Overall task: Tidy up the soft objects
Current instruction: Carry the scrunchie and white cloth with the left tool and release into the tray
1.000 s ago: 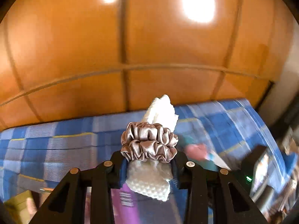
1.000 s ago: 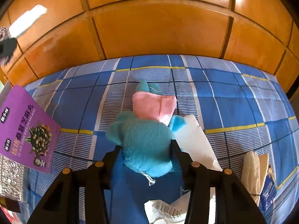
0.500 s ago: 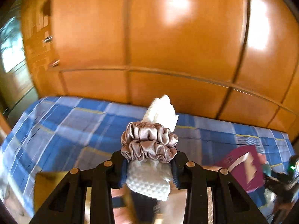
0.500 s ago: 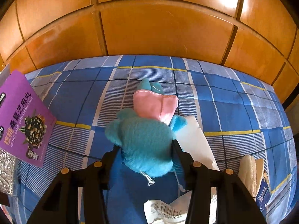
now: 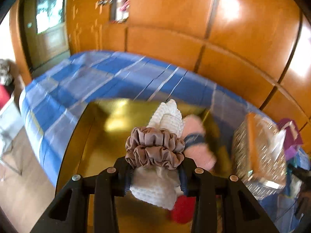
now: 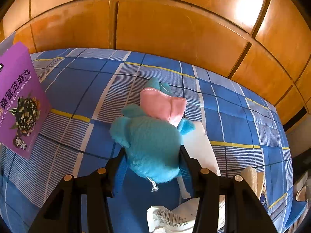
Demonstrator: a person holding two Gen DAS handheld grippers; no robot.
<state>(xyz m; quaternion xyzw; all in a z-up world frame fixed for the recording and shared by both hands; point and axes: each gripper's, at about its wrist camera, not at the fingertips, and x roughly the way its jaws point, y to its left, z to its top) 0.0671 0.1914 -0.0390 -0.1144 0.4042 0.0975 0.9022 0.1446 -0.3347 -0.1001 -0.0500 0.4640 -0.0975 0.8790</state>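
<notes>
Right now my left gripper has its two fingers pressed in on a rolled white knit cloth, which wears a taupe satin scrunchie around its middle just ahead of the fingertips. That bundle hangs above a shiny gold tray lying on the blue plaid bedspread. Inside the tray, just right of the roll, I see something pink with a dark blue band, and a red item below the bundle (both too blurred to name). A glittery box stands on the bed just right of the tray, with a purple carton beyond it.

My right gripper is clamped on a turquoise plush toy with a pink patch, held above the blue plaid bedspread. White paper lies under the toy's right side, and a barcoded white packet sits near the bottom edge. A purple box leans at the left, and wooden panelling backs the bed.
</notes>
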